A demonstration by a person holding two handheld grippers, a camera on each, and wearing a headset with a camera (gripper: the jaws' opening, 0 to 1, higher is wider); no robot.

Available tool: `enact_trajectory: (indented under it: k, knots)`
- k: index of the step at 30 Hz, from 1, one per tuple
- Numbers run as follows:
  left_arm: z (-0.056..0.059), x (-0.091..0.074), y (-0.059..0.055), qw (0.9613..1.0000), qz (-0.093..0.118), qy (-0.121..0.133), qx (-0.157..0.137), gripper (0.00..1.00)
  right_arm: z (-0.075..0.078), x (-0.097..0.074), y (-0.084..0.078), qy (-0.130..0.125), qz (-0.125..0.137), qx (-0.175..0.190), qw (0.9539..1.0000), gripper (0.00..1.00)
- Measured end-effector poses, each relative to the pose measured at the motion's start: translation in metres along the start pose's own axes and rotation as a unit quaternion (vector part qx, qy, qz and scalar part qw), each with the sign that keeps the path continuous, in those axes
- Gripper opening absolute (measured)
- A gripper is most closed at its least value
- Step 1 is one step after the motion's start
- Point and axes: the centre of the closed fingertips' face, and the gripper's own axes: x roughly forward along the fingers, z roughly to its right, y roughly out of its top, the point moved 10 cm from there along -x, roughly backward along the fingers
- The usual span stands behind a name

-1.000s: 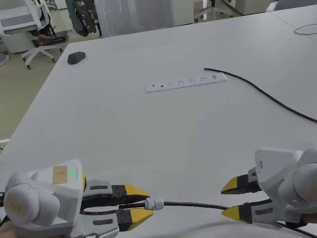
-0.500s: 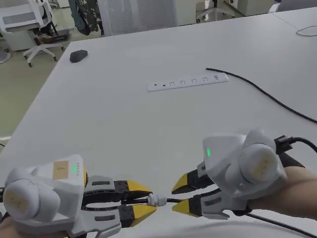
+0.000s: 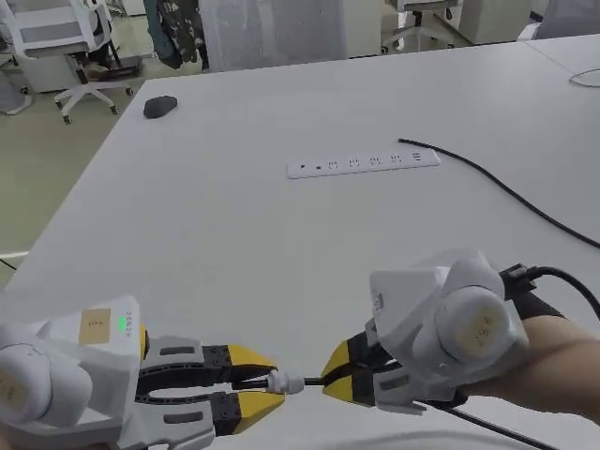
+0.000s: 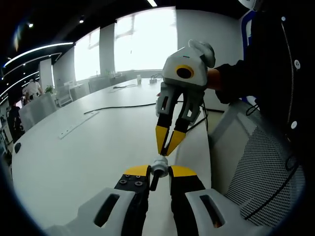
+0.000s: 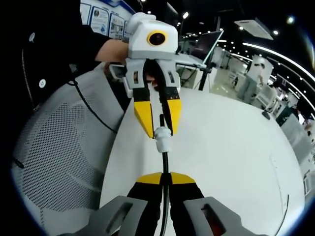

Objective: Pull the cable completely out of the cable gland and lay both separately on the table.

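Over nr edge of white bench [image 3: 234, 253], left gripper [image 3: 265, 392] clamped on small white plastic cable gland [image 3: 284, 382], right gripper [image 3: 335, 377] pinching thin black cable [image 5: 166, 162] just beside it

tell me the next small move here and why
Probably draw the right tongs straight back along the cable, away from the left tongs, which should hold steady. The left tongs clamp the white cable gland, the right tongs grip the black cable just beside it, and the cable is not yet out of the gland.
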Motion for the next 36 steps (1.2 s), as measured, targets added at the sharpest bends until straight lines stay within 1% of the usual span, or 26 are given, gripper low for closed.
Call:
enact_trajectory:
  k: [3, 5, 7, 9, 10, 11, 12, 13, 15, 16, 17, 18, 20, 21, 22, 25, 26, 27, 28, 29, 30, 31, 32, 33, 34, 36]
  knots:
    - [0.001, -0.012, -0.003, 0.9999, 0.007, 0.014, -0.005, 0.15, 0.0, 0.0, 0.001, -0.001, -0.001, -0.004, 1.0, 0.0]
    - [0.002, -0.021, -0.008, 0.9991, 0.018, 0.03, -0.023, 0.15, 0.0, 0.0, 0.001, -0.003, -0.003, -0.006, 1.0, 0.0]
    - [0.004, -0.032, -0.013, 0.9981, 0.025, 0.047, -0.03, 0.15, 0.002, 0.001, 0.002, -0.002, -0.006, -0.004, 1.0, 0.0]
    - [0.005, -0.044, -0.021, 0.9965, 0.028, 0.067, -0.041, 0.15, 0.004, 0.002, 0.005, 0.0, -0.01, -0.002, 0.9999, 0.0]
    - [0.006, -0.046, -0.022, 0.996, 0.031, 0.07, -0.045, 0.15, 0.005, 0.003, 0.007, 0.001, -0.008, -0.001, 1.0, 0.0]
    - [0.006, -0.054, -0.026, 0.994, 0.036, 0.09, -0.05, 0.15, 0.006, 0.006, 0.01, -0.001, -0.011, 0.001, 0.9999, 0.0]
    - [0.006, -0.059, -0.03, 0.9931, 0.036, 0.099, -0.052, 0.15, 0.007, 0.006, 0.011, -0.001, -0.012, 0.0, 0.9999, 0.0]
    - [0.008, -0.064, -0.033, 0.9917, 0.038, 0.107, -0.06, 0.15, 0.008, 0.008, 0.013, -0.002, -0.015, -0.004, 0.9999, 0.0]
    - [0.011, -0.082, -0.045, 0.9856, 0.048, 0.144, -0.075, 0.15, 0.01, 0.016, 0.024, -0.001, -0.013, -0.006, 0.9999, 0.0]
    - [0.013, -0.087, -0.049, 0.9833, 0.053, 0.153, -0.083, 0.15, 0.011, 0.019, 0.028, 0.0, -0.01, -0.003, 0.9999, 0.0]
    - [0.015, -0.096, -0.056, 0.9786, 0.061, 0.174, -0.091, 0.15, 0.012, 0.024, 0.035, -0.003, -0.006, -0.003, 1.0, 0.0]
    - [0.016, -0.098, -0.059, 0.977, 0.063, 0.18, -0.095, 0.15, 0.012, 0.026, 0.038, -0.003, -0.005, -0.003, 1.0, 0.0]
    - [0.022, -0.113, -0.074, 0.9688, 0.068, 0.209, -0.113, 0.15, 0.016, 0.038, 0.053, -0.01, 0.002, 0.002, 0.9999, 0.0]
    - [0.023, -0.117, -0.078, 0.9661, 0.069, 0.219, -0.118, 0.15, 0.016, 0.042, 0.058, -0.012, 0.004, 0.0, 0.9999, 0.0]
    - [0.026, -0.12, -0.082, 0.964, 0.072, 0.224, -0.123, 0.15, 0.019, 0.048, 0.066, -0.019, 0.007, 0.0, 0.9998, 0.0]
    - [0.032, -0.131, -0.096, 0.9539, 0.083, 0.252, -0.14, 0.15, 0.025, 0.062, 0.083, -0.028, 0.022, 0.006, 0.9994, 0.0]
    - [0.034, -0.133, -0.099, 0.9523, 0.085, 0.255, -0.144, 0.15, 0.027, 0.065, 0.087, -0.032, 0.025, 0.006, 0.9992, 0.0]
    - [0.036, -0.135, -0.103, 0.9494, 0.089, 0.263, -0.146, 0.15, 0.03, 0.072, 0.093, -0.033, 0.03, 0.009, 0.999, 0.0]
    - [0.036, -0.135, -0.105, 0.9489, 0.091, 0.263, -0.149, 0.15, 0.032, 0.077, 0.096, -0.038, 0.044, 0.007, 0.9983, 0.0]
    - [0.038, -0.137, -0.11, 0.9453, 0.099, 0.268, -0.158, 0.15, 0.034, 0.084, 0.101, -0.035, 0.07, 0.009, 0.9969, 0.0]
    - [0.039, -0.137, -0.113, 0.9448, 0.098, 0.272, -0.154, 0.15, 0.033, 0.09, 0.102, -0.02, 0.079, 0.021, 0.9964, 0.0]
    - [0.04, -0.138, -0.118, 0.9418, 0.099, 0.276, -0.164, 0.15, 0.035, 0.097, 0.104, -0.03, 0.084, 0.047, 0.9949, 0.0]
    - [0.04, -0.138, -0.121, 0.9401, 0.1, 0.279, -0.17, 0.15, 0.035, 0.102, 0.106, -0.031, 0.087, 0.046, 0.9947, 0.0]
    - [0.041, -0.137, -0.124, 0.9391, 0.1, 0.283, -0.168, 0.15, 0.034, 0.11, 0.109, -0.029, 0.091, 0.05, 0.9941, 0.0]
    - [0.041, -0.137, -0.128, 0.9365, 0.1, 0.287, -0.175, 0.15, 0.035, 0.117, 0.108, -0.032, 0.095, 0.057, 0.9933, 0.0]
    - [0.042, -0.134, -0.135, 0.9337, 0.098, 0.294, -0.179, 0.15, 0.031, 0.133, 0.11, -0.026, 0.101, 0.073, 0.9919, 0.0]
